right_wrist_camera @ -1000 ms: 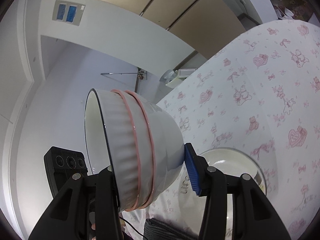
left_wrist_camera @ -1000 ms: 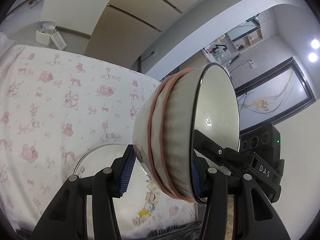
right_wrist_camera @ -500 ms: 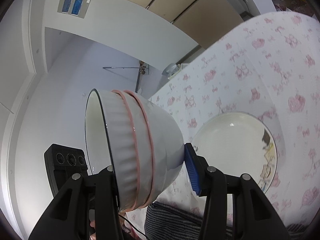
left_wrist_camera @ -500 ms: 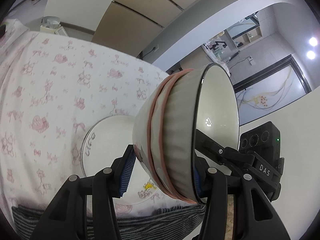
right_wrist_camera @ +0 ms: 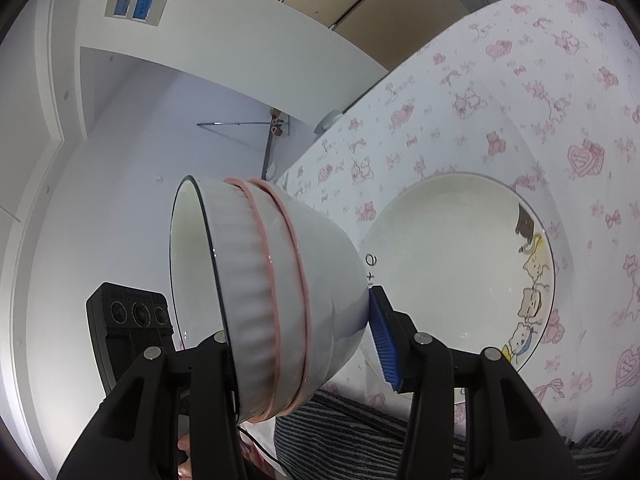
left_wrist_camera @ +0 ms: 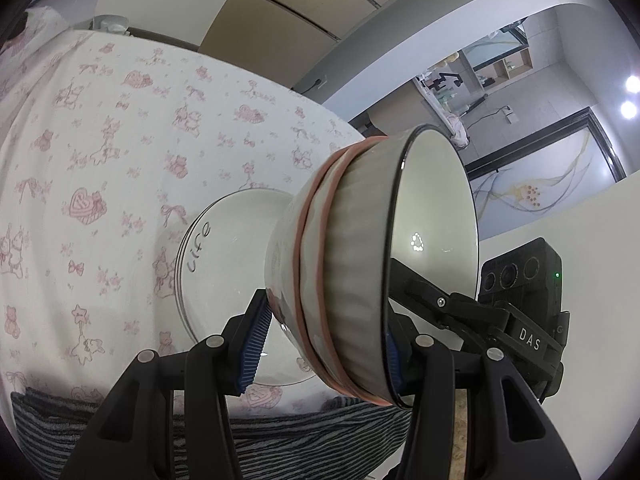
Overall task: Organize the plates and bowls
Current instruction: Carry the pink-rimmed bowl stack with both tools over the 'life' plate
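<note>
My left gripper [left_wrist_camera: 324, 344] is shut on a white ribbed bowl [left_wrist_camera: 352, 264] with two pink bands, held on its side above the table. My right gripper [right_wrist_camera: 304, 340] is shut on the same bowl [right_wrist_camera: 272, 292], gripping its opposite rim. The other gripper's black body shows behind the bowl in each view. A white plate [left_wrist_camera: 228, 264] with "life" lettering and cartoon animals lies on the table just beyond the bowl; it also shows in the right wrist view [right_wrist_camera: 452, 276].
The table wears a white cloth [left_wrist_camera: 100, 152] printed with pink bears and hearts. A dark striped cloth [left_wrist_camera: 120, 432] lies along the table's near edge. A white item [left_wrist_camera: 108, 24] stands at the table's far end.
Both grippers with the bowl have tilted down and moved toward the plate, which now shows fuller and nearer in both views. The grip on the bowl is unchanged.
</note>
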Available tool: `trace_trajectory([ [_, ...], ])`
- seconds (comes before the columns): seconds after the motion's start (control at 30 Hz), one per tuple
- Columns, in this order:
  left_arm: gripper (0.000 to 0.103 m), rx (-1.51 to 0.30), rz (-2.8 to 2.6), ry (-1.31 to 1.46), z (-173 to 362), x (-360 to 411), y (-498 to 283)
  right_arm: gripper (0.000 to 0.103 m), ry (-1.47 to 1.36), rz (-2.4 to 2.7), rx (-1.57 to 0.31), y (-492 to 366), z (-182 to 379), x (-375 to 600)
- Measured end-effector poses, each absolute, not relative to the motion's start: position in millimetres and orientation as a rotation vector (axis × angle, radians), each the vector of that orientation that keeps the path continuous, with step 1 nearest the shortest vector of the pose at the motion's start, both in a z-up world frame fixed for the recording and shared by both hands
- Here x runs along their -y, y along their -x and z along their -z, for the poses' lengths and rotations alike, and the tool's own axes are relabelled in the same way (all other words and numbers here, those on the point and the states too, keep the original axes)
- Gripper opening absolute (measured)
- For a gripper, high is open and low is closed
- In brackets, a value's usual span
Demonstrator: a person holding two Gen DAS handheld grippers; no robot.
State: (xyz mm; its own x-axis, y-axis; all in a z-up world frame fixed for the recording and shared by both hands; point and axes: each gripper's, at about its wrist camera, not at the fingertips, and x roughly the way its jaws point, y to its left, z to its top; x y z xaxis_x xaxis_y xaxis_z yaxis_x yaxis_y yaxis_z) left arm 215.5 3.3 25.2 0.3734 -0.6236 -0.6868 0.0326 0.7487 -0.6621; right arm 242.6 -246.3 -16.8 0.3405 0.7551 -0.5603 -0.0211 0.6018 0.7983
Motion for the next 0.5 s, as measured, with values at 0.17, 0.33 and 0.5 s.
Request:
trace_trajectory([
  [0.17,0.052,-1.133,0.456,0.621,-10.7,-6.7,-214.6,0.045,-0.784,-0.576,-1.142,-240.9,29.3,242.1],
  [0.33,0.052,-1.148,0.462,0.619,1.3,-6.5,-216.3,0.045,-0.785,-0.570,-1.157,-241.1,40.6,242.2],
  [0.5,0.052,-1.154,0.466,0.614,10.2,-5.7,-218.3,0.045,-0.786,-0.567,-1.164,-240.9,47.3,242.8],
])
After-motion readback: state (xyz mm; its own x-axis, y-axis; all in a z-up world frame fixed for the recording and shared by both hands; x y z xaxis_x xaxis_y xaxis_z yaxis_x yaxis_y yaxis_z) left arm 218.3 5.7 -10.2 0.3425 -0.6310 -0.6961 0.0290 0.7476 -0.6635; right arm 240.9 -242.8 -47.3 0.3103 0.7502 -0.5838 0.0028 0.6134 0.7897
